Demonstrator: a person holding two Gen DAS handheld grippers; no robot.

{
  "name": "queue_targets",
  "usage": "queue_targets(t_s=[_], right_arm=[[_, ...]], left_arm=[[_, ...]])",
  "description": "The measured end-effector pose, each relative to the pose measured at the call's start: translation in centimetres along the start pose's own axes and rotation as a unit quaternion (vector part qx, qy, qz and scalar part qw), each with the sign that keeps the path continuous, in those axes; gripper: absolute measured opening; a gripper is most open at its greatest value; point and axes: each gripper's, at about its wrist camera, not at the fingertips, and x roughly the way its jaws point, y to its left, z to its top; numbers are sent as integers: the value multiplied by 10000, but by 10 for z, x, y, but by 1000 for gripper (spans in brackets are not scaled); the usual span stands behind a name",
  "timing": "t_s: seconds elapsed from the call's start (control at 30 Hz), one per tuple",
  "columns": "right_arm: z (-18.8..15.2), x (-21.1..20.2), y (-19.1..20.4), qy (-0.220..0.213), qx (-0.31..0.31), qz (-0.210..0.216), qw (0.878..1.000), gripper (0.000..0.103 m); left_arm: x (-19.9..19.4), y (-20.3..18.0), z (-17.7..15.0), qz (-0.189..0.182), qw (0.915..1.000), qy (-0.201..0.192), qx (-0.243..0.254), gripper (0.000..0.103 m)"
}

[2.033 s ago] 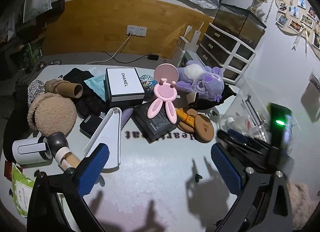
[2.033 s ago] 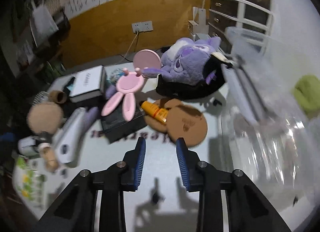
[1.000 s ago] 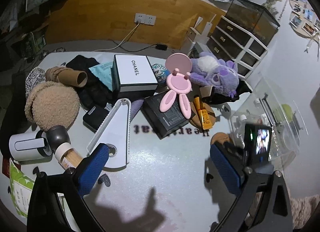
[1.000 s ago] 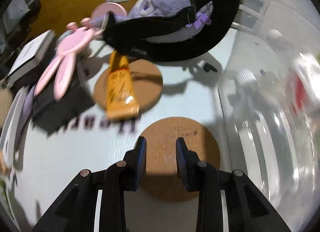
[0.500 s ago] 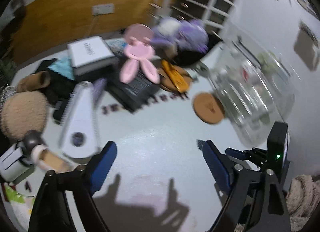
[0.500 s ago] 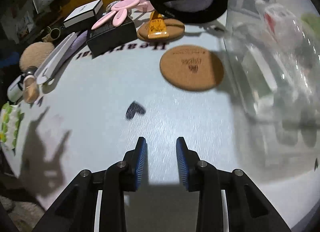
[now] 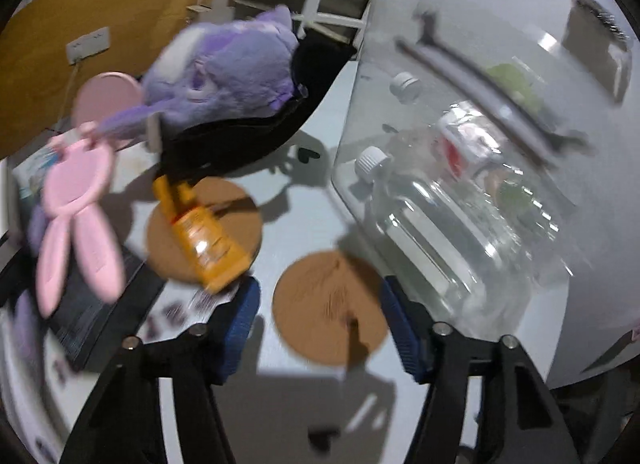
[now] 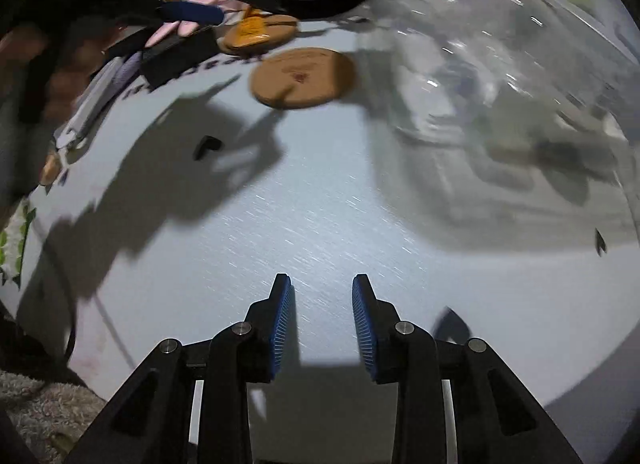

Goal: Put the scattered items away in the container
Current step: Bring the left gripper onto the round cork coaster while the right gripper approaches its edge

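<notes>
A round cork coaster [image 7: 330,304] lies flat on the white table beside the clear plastic container [image 7: 460,204]. My left gripper [image 7: 322,320] hangs low over it, jaws closing, and the coaster sits between the blue pads without being pressed. The right wrist view shows the same coaster [image 8: 304,76] far ahead, with the container [image 8: 480,84] to its right. My right gripper [image 8: 324,324] is over bare table near the front edge, its jaws a narrow gap apart with nothing between them. Clear bottles with white caps [image 7: 372,164] lie in the container.
A second coaster [image 7: 240,200] carries an orange tube [image 7: 200,232]. Left of it are a pink rabbit-ear mirror [image 7: 76,192] and a black box [image 7: 100,304]. Behind are a purple plush [image 7: 224,68] and a black bag [image 7: 260,132]. White drawers stand at the back.
My left gripper swept forward and down to the coaster by the container, and its jaws narrowed. My right gripper drew back from that coaster toward the table's near edge.
</notes>
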Motion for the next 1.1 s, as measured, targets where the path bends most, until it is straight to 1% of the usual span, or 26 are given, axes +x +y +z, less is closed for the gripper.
queue_targets(t_s=[0.13, 0.23, 0.3, 0.4, 0.43, 0.47, 0.5, 0.53, 0.6, 0.63, 0.67, 0.7, 0.87, 0.93, 1.03, 1.1], right_arm=[[-7, -2, -3, -26, -59, -71, 10000, 32], [-8, -1, -2, -58, -147, -102, 9998, 32], [-6, 0, -2, -63, -122, -63, 9999, 32], [-4, 2, -3, -78, -112, 4, 9999, 32], [-3, 2, -3, -80, -102, 25, 9999, 32], [-2, 3, -3, -83, -92, 66, 9999, 34], [-1, 4, -3, -80, -83, 144, 9998, 41], [1, 5, -2, -67, -79, 254, 9996, 45], [4, 9, 4, -18, -172, 396, 9991, 65], [6, 11, 8, 10, -269, 396, 9989, 68], [8, 13, 13, 34, -382, 369, 9986, 74], [9, 15, 16, 35, -424, 350, 9985, 77], [15, 19, 12, -61, -144, 505, 9986, 77], [18, 21, 14, -83, -104, 489, 9987, 77], [21, 24, 15, -97, -17, 486, 9988, 77], [23, 25, 12, -82, 151, 623, 9979, 77]], left_arm=[[37, 6, 13, -178, 9997, 181, -67, 60], [54, 1, 17, -213, 9991, 293, 219, 60], [68, -3, 17, -185, 9977, 477, 433, 60], [71, -11, 13, -57, 9963, 400, 765, 59], [72, -14, 12, 0, 9954, 439, 855, 59], [71, -17, 10, 4, 9943, 486, 950, 59], [70, -20, 7, -29, 9932, 518, 1047, 59], [68, -22, 3, -64, 9923, 533, 1113, 59], [62, -27, -9, -137, 9910, 543, 1215, 59], [59, -29, -14, -166, 9906, 543, 1241, 59], [56, -32, -21, -201, 9901, 536, 1283, 59], [51, -36, -30, -237, 9894, 521, 1336, 59], [31, -58, -72, -431, 9857, 521, 1545, 59], [24, -66, -86, -502, 9840, 535, 1625, 59], [16, -77, -102, -644, 9816, 588, 1697, 59], [10, -85, -113, -743, 9793, 645, 1771, 59]])
